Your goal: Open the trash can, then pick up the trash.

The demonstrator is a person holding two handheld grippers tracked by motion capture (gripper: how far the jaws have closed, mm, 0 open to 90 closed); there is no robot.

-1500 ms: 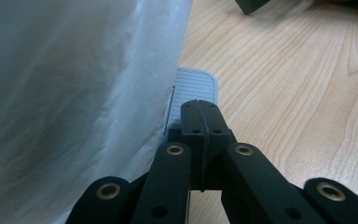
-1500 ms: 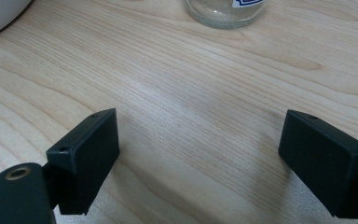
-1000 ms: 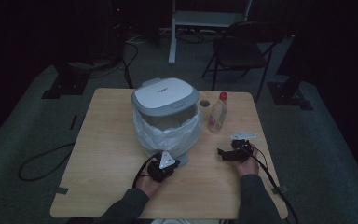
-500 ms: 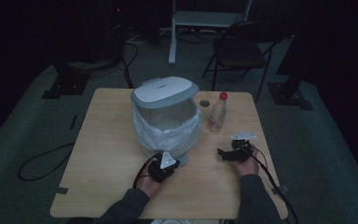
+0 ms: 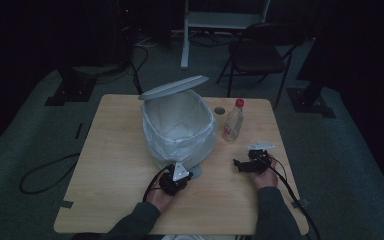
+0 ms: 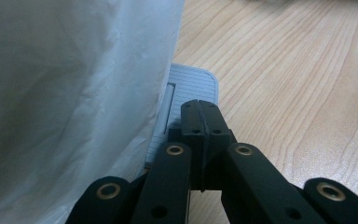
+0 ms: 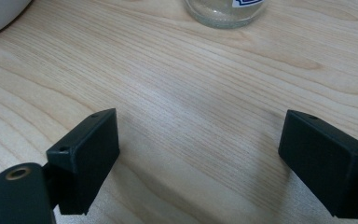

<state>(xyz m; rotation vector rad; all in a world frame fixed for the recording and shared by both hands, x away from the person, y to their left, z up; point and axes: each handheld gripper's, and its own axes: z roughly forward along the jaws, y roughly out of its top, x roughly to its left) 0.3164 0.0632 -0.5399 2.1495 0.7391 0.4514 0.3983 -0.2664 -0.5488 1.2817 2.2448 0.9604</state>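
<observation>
A white pedal bin [image 5: 180,131] lined with a white plastic bag [image 6: 74,93] stands mid-table, its lid [image 5: 174,86] tipped up at the back. At the bin's foot lies its grey ribbed pedal [image 6: 193,86]. My left gripper [image 5: 177,176] is shut, and in the left gripper view its joined tips [image 6: 199,109] rest on that pedal beside the bag. My right gripper [image 5: 243,164] lies on the wood to the right of the bin, open [image 7: 198,140] with bare table between its jaws. A clear bottle [image 5: 233,120] with a red cap stands beyond it.
The wooden table [image 5: 115,150] carries a small dark round object [image 5: 219,110] next to the bottle. The bottle's base [image 7: 223,11] is just ahead of the right jaws. A folding chair [image 5: 260,52] and stand feet sit on the dark floor behind.
The bin's lid has swung up from closed to open, and the bag's inside now shows. Both hands have stayed where they were.
</observation>
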